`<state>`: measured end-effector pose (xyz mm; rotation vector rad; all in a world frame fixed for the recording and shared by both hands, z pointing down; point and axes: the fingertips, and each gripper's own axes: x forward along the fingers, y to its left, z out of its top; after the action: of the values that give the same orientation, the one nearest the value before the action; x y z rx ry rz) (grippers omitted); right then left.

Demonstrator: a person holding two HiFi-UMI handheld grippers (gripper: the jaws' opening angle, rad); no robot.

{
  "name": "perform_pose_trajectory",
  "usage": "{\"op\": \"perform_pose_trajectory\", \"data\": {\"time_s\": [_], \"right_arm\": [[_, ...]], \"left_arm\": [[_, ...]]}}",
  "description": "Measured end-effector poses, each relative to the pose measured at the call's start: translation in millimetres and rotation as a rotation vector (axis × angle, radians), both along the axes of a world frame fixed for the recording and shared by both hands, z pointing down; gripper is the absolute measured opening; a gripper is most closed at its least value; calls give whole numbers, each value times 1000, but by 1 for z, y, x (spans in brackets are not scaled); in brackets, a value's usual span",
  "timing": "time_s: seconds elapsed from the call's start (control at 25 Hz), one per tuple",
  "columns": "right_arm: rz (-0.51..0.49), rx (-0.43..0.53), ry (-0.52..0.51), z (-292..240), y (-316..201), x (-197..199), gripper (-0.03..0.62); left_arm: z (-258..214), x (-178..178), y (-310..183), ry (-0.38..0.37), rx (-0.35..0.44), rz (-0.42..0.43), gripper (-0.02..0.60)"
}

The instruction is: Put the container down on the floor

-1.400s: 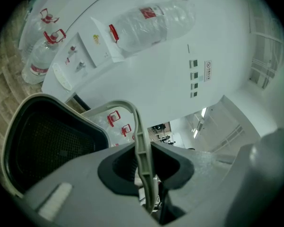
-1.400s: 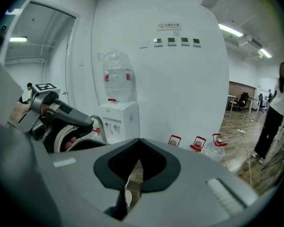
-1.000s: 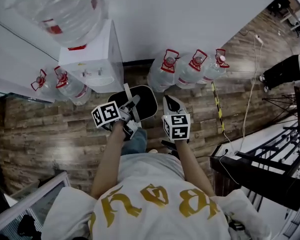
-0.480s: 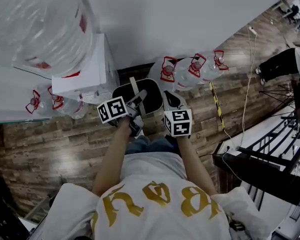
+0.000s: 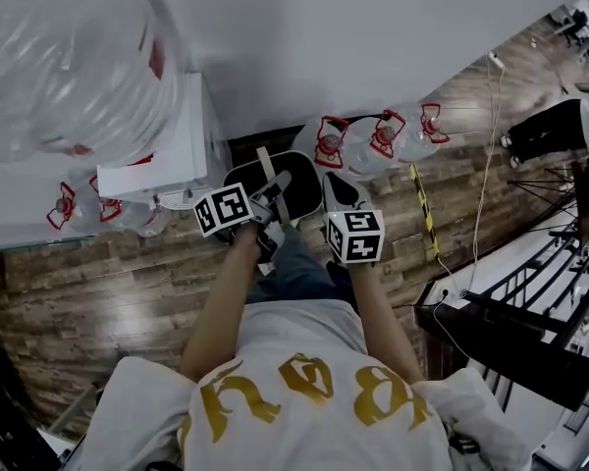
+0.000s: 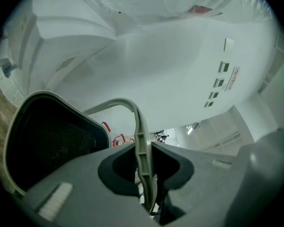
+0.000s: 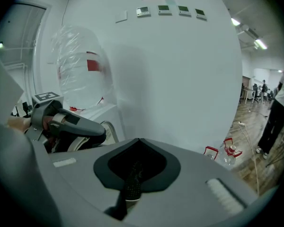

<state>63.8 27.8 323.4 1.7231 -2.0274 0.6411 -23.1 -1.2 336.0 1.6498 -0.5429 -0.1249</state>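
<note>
A black mesh container [image 5: 296, 186] with a grey rim and a grey bail handle [image 5: 266, 170] hangs above the wooden floor, in front of my legs. My left gripper [image 5: 271, 192] is shut on the handle [image 6: 142, 141], which runs upright between its jaws; the container's open mouth [image 6: 52, 143] shows at left. My right gripper [image 5: 336, 190] sits at the container's right edge. A thin strip of black perforated wall [image 7: 131, 182] is clamped between its jaws. The left gripper [image 7: 68, 126] also shows in the right gripper view.
A white water dispenser [image 5: 172, 150] with a big clear bottle [image 5: 64, 52] stands by the wall at left. Water jugs with red caps stand on the floor at left [image 5: 83, 209] and right [image 5: 373, 137]. A dark rack [image 5: 515, 327] is at right.
The head view has shifted toward the dispenser, whose bottle now looms larger. Both grippers keep their hold; the container has drifted slightly up and right in view.
</note>
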Motion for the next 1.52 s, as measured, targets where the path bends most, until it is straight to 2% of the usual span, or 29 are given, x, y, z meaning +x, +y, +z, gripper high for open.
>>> {"op": "perform_pose_trajectory", "data": {"time_s": [0.48, 0.64, 0.96, 1.24, 1.52], "right_arm": [[-36, -82, -26, 48, -33, 10, 28], [-100, -97, -28, 59, -37, 10, 28], [-134, -166, -51, 105, -59, 17, 26], [-189, -238, -46, 145, -66, 22, 28], [-261, -286, -46, 189, -80, 19, 28]], "left_arm": [[43, 14, -23, -36, -48, 18, 66], [61, 20, -28, -69, -60, 22, 66], [118, 25, -50, -148, -102, 27, 64], [170, 24, -55, -198, -170, 38, 63], [220, 18, -75, -247, -198, 0, 61]]}}
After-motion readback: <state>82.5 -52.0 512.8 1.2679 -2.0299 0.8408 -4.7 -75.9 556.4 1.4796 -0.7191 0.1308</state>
